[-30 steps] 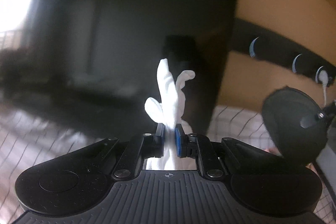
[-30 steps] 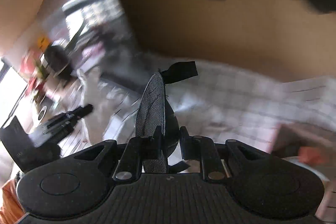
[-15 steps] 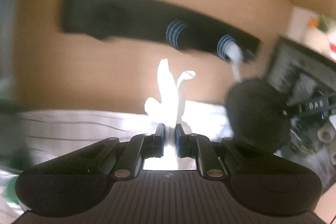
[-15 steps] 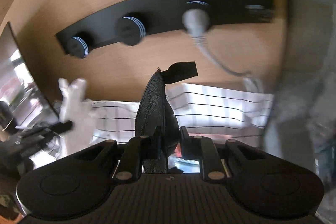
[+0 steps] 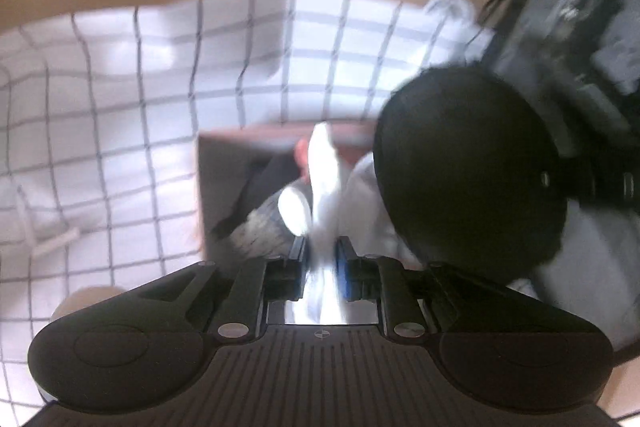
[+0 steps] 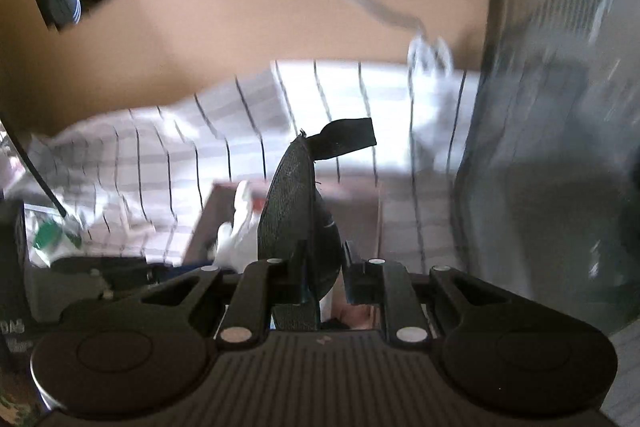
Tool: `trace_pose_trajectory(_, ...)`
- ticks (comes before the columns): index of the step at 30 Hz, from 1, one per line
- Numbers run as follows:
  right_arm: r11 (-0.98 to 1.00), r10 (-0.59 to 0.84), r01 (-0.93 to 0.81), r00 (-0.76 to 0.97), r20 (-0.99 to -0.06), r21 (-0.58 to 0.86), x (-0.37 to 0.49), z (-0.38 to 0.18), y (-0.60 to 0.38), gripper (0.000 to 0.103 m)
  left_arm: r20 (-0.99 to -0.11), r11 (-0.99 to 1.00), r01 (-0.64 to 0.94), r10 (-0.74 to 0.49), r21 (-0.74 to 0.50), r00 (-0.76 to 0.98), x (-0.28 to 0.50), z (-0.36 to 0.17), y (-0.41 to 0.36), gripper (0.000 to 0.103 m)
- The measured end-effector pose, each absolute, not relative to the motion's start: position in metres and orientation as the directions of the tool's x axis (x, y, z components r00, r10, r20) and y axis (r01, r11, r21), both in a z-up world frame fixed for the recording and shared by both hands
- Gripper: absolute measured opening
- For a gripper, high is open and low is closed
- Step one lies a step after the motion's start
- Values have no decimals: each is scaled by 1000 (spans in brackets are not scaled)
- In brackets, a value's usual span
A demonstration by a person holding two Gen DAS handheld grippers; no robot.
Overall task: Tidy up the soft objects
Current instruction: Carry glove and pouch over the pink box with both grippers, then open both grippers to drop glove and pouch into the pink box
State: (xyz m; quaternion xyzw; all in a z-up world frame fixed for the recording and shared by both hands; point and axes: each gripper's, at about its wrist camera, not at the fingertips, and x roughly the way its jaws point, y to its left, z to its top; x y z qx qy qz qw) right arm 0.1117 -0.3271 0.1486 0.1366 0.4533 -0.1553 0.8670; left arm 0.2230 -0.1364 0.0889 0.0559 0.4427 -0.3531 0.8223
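Gloves and like soft items are being collected in a brown box (image 5: 240,163) that sits on a checked cloth (image 5: 120,67). The left tongs (image 5: 320,259) carry a white glove (image 5: 326,179) directly above the box; their jaws are opening, with the glove between the pads and hanging forward over items already inside. The right tongs (image 6: 322,263) stand nearly closed, with a dark grey fabric piece (image 6: 288,195) pinched between the jaws, its black strap (image 6: 348,135) pointing up, also over the box (image 6: 208,223).

Judgement: the step in hand is release into the box. The left tongs should open fully before lifting, so the glove does not snag on a pad. The right tongs should wait, then lower over a free part of the box. Both views are motion-blurred, so the box's other contents cannot be identified.
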Motion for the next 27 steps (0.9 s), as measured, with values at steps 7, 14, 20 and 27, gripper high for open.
trace_pose_trajectory(7, 915, -147, 400, 461, -875, 57, 127, 93, -324, 21, -761, 750, 601, -553, -277, 339, 241, 75, -133, 19)
trace_pose_trajectory(14, 929, -178, 370, 479, -860, 13, 128, 96, -320, 23, -750, 722, 609, -591, -328, 298, 247, 87, -135, 19)
trace_pose_trajectory(20, 937, -216, 349, 563, -798, -7, 109, 124, -312, 57, -717, 698, 628, -627, -345, 303, 247, 105, -126, 20)
trace_pose_trajectory(27, 937, -244, 349, 613, -751, -19, 74, 137, -309, 61, -620, 661, 607, -714, -442, 325, 241, 131, -101, 23)
